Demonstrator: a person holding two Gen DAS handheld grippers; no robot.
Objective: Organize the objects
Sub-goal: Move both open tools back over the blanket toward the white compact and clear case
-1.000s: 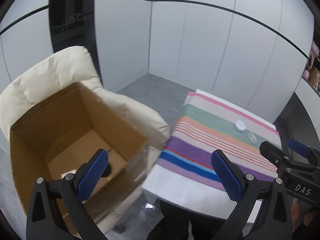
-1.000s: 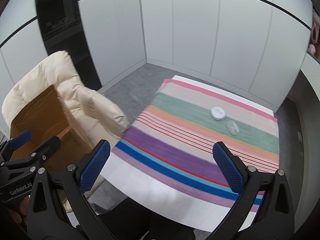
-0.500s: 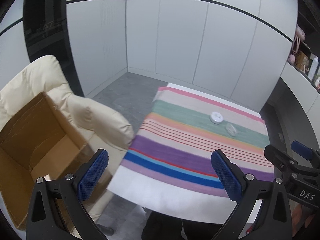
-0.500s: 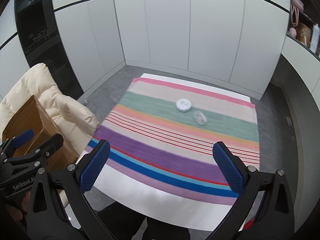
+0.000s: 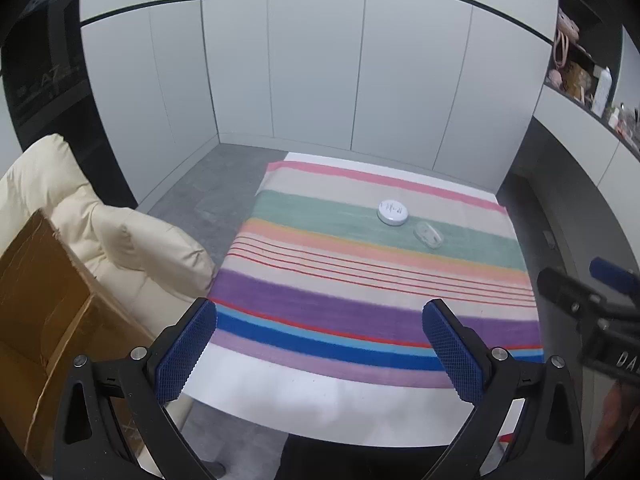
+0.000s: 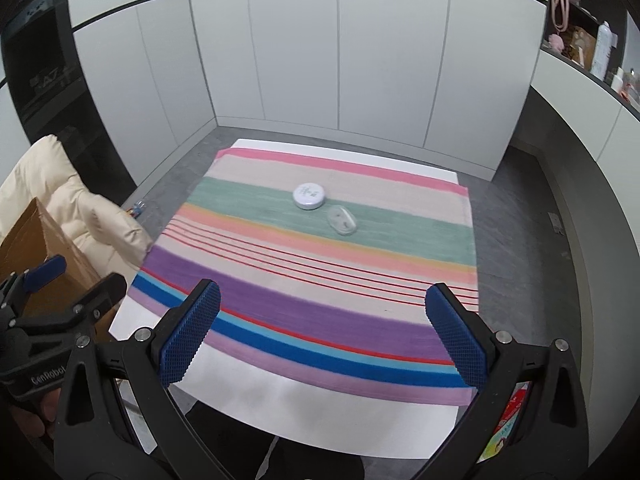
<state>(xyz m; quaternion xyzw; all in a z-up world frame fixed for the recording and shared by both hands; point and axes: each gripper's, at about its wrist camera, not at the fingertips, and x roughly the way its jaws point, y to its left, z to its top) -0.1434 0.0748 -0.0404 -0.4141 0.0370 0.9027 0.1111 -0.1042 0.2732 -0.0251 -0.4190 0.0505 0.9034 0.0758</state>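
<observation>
Both the left hand-held gripper (image 5: 320, 354) and right hand-held gripper (image 6: 324, 336) are spread wide, empty, with blue cross-hatched pads. At frame centre, a round white lidded tin (image 6: 308, 195) and a clear oval plastic case (image 6: 342, 220) rest on the striped woven cloth (image 6: 320, 280) covering the white tabletop (image 6: 320, 412).

L gripper (image 5: 320, 344) is held wide open, empty, over striped cloth (image 5: 360, 300) on white table (image 5: 320, 408). Round white tin (image 5: 392, 211) and clear oval case (image 5: 429, 234) are seen just beside each other on green stripe. Cardboard box (image 5: 44, 304) is set on cream armchair (image 5: 120, 240), left.
</observation>
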